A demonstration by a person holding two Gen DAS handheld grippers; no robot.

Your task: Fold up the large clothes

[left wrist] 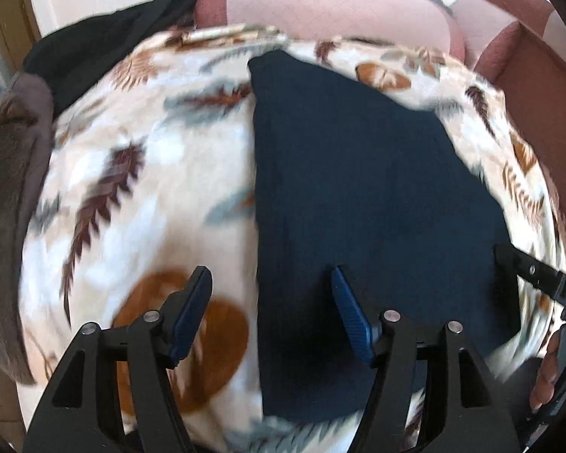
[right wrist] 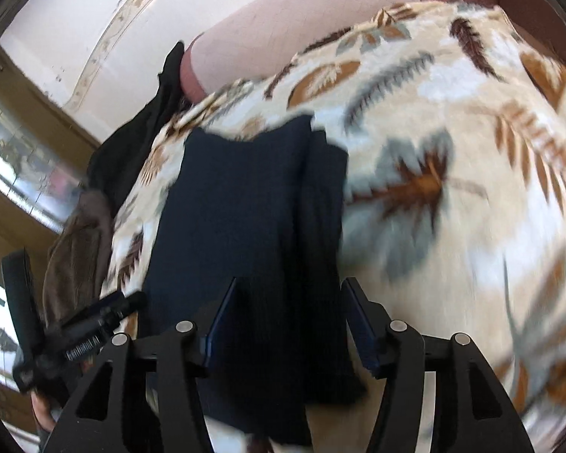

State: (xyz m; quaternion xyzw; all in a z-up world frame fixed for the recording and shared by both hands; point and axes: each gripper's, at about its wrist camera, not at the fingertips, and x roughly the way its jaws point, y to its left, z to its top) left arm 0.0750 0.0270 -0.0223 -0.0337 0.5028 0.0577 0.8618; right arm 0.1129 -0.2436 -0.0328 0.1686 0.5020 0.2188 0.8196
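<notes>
Garment (left wrist: pixel 358 188) edge straight | blanket (left wrist: pixel 132 188) bare left | grippers apart

A home: leaf-print blanket (left wrist: pixel 139 196) over pink sofa cushions (left wrist: pixel 320 3) (living room, seemingly).

Partial "DA" — right claw (left wrist: pixel 539 275)

Bright daylight, motion-blurred, perhaps window-lit.
</notes>
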